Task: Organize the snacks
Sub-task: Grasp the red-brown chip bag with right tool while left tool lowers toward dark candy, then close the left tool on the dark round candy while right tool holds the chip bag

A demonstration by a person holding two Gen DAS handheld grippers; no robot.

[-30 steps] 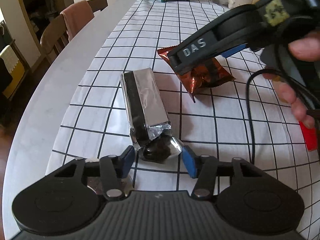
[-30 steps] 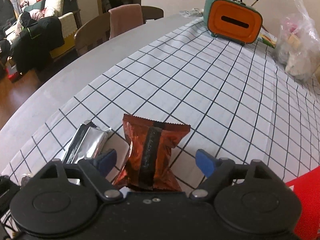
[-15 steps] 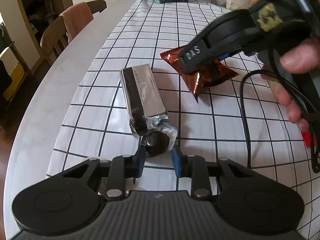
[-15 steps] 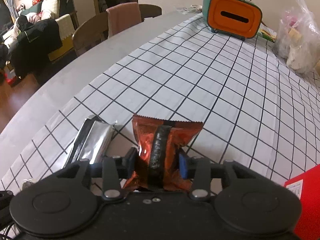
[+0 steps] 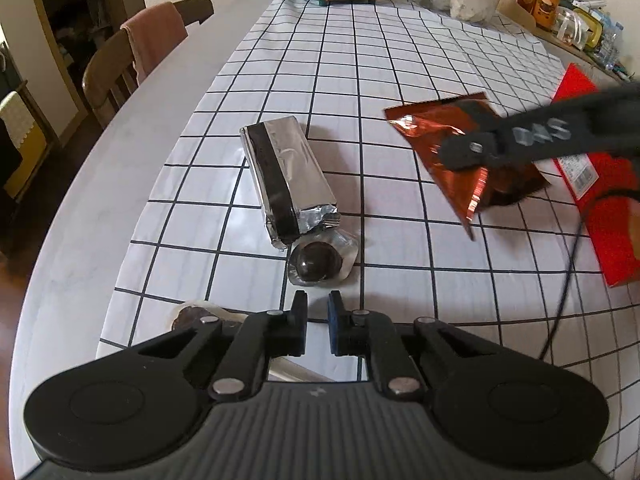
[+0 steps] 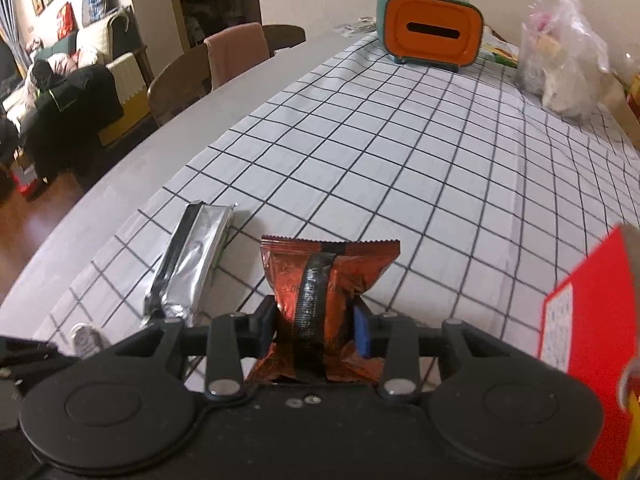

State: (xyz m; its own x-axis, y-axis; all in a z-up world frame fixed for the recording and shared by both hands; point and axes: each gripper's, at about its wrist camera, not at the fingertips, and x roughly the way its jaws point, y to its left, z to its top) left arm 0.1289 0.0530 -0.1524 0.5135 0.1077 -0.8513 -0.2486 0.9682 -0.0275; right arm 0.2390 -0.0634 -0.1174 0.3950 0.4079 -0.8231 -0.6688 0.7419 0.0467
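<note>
Right gripper [image 6: 316, 326] now lifts the copper snack packet [image 6: 320, 280] clear; left gripper [image 5: 317, 322] pinched empty, missed round chocolate [image 5: 318, 261].

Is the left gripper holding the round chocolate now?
No, the left gripper is shut on nothing, and the round chocolate lies on the tablecloth just ahead of its fingertips.

Two low wrist views, shared tablecloth [image 5: 400, 60]
</note>
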